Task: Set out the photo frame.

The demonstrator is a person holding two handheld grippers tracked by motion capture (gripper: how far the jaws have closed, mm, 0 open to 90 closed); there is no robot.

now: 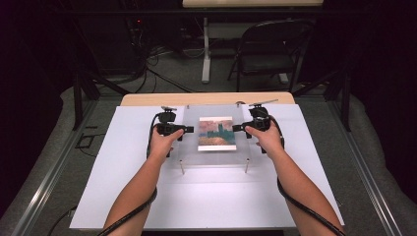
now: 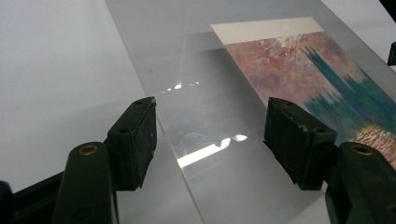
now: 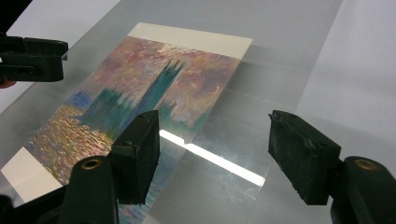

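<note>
Left gripper (image 2: pixel 210 140) and right gripper (image 3: pixel 215 154), jaws apart over clear sheet (image 1: pixel 189 147)

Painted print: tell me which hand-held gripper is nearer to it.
Right hand-held gripper, almost at the print's right edge. Left hand-held gripper sits slightly farther off its left edge.

No legible text, label, brand, number or sign in any view. The print (image 1: pixel 215 133) under the clear sheet (image 1: pixel 189 147) carries a painted scene with plain cream borders, no lettering. The white board (image 1: pixel 123 172) is unmarked.
</note>
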